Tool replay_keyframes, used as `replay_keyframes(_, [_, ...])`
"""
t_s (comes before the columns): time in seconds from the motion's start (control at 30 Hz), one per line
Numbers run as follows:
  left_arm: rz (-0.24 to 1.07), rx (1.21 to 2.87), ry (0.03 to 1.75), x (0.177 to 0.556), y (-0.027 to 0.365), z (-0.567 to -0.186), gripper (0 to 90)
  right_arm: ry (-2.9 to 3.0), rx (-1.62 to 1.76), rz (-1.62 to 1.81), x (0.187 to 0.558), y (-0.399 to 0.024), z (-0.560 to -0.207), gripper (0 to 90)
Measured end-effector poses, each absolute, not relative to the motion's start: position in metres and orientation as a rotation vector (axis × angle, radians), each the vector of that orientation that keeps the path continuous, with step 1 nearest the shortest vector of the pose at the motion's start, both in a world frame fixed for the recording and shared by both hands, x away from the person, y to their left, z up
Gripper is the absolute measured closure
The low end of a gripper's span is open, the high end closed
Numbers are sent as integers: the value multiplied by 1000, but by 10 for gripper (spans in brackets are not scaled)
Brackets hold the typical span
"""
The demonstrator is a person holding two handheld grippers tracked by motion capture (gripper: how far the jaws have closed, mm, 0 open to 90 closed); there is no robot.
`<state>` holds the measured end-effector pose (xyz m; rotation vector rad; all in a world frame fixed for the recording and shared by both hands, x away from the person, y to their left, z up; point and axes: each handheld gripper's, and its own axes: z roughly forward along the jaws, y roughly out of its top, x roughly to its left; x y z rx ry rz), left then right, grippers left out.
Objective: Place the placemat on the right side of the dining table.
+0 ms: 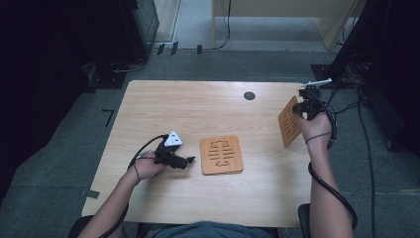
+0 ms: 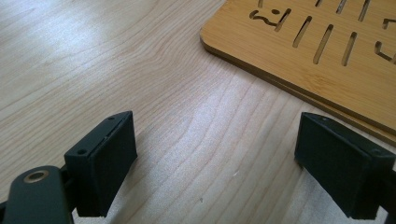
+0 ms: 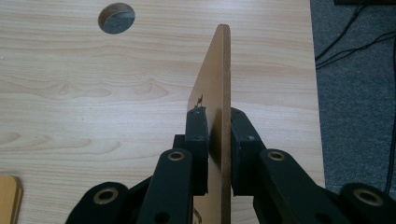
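A square wooden board (image 1: 221, 155) with slots cut through it lies flat at the middle of the table. My left gripper (image 1: 190, 159) rests just left of it, jaws wide apart and nothing between them; in the left gripper view (image 2: 215, 168) the board's corner (image 2: 327, 56) lies just ahead to the right. A second slotted board (image 1: 289, 124) stands on edge at the table's right side. My right gripper (image 1: 298, 110) is shut on it, and in the right gripper view (image 3: 218, 126) both pads clamp the thin board (image 3: 217, 70) edge-on.
The light wood table (image 1: 198, 109) has a round cable hole (image 1: 249, 95) near its far edge, also visible in the right gripper view as the hole (image 3: 116, 17). Grey carpet and cables (image 3: 355, 42) lie beyond the table's right edge. Dark equipment stands at both far corners.
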<state>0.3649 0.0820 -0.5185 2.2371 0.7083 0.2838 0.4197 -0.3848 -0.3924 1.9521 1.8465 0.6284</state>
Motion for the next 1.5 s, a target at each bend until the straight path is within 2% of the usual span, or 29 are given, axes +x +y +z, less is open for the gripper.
replay_keyframes(0.43, [284, 2237, 708, 365, 82, -519, 118, 1817, 1989, 629, 418, -402, -399, 780])
replay_keyframes(0.93, [283, 2236, 708, 365, 82, -518, 118, 1746, 2093, 781, 418, -415, -407, 794])
replay_keyframes(1.5, [283, 2237, 708, 365, 82, -518, 118, 1776, 2123, 765, 421, -419, -422, 697])
